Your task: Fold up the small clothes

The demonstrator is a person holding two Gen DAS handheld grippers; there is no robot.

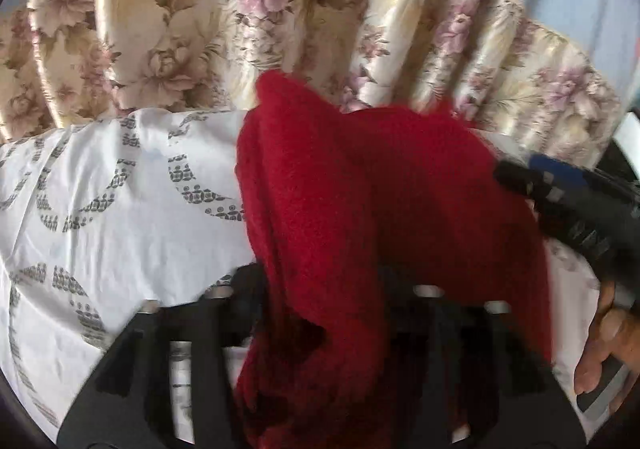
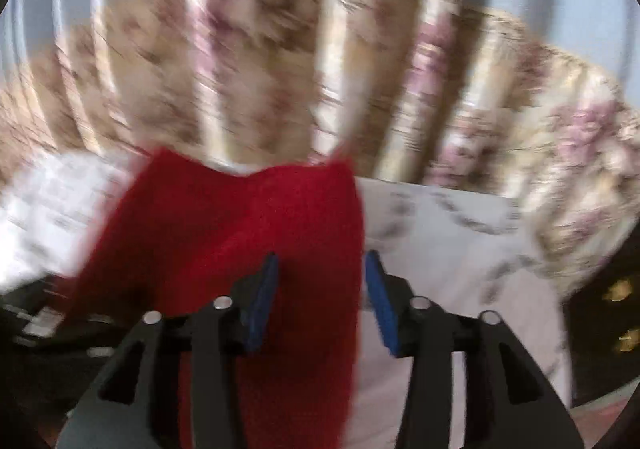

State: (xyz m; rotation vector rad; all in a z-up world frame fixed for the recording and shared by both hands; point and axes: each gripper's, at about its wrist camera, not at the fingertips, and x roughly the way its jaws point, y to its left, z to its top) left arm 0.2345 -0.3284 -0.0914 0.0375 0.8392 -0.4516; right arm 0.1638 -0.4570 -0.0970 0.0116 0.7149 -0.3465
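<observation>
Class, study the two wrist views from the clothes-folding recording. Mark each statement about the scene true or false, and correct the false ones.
1. The garment is red. True.
2. The sheet under it is plain blue. False: it is white with a grey pattern.
3. A floral curtain hangs behind the bed. True.
4. The right gripper has its blue pads pressed flat together. False: they stand apart, with red cloth between them.
5. The garment lies neatly folded. False: it hangs bunched over the left gripper.
</observation>
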